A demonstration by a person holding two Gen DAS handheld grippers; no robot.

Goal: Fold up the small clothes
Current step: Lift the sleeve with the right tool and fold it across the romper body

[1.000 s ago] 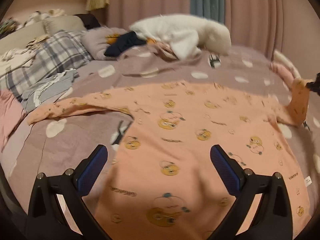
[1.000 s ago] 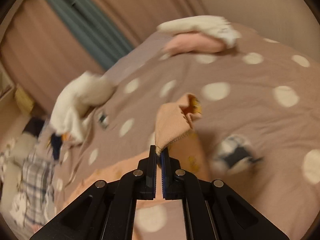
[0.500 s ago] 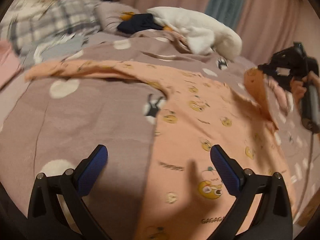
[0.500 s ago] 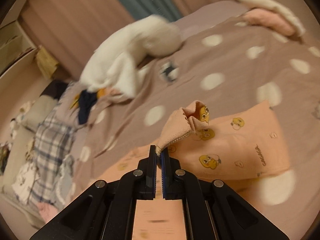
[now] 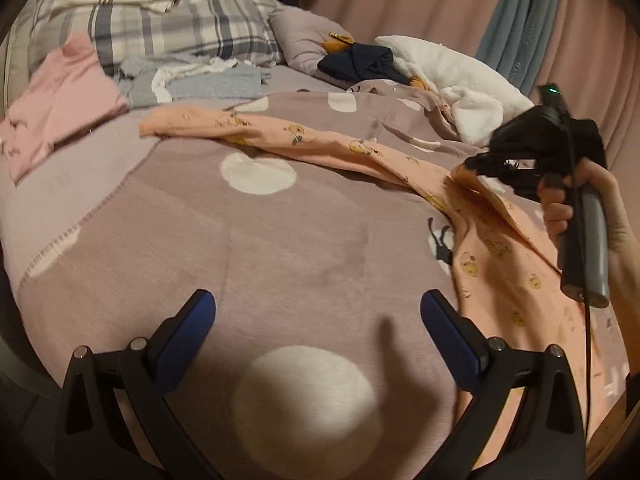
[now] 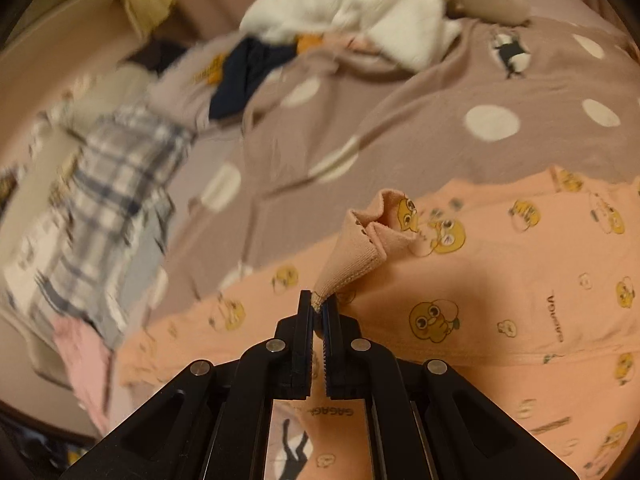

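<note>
A peach long-sleeved shirt (image 5: 492, 248) with yellow cartoon prints lies on the mauve spotted bedspread (image 5: 280, 240). One sleeve (image 5: 256, 128) stretches away to the left. My right gripper (image 6: 318, 306) is shut on the ribbed cuff (image 6: 356, 256) of the other sleeve and holds it over the shirt's body (image 6: 500, 280); it also shows in the left wrist view (image 5: 466, 168). My left gripper (image 5: 318, 320) is open and empty above bare bedspread, left of the shirt.
A pink garment (image 5: 52, 108), a grey-blue garment (image 5: 208, 84) and a plaid pillow (image 5: 180, 24) lie at the back left. A dark navy garment (image 5: 360, 62) and a white fluffy blanket (image 5: 460, 80) lie at the back. Curtains (image 5: 516, 12) hang behind.
My right gripper has carried the cuff leftward across the shirt's body. My left gripper has swung left, off the shirt, over bare bedspread.
</note>
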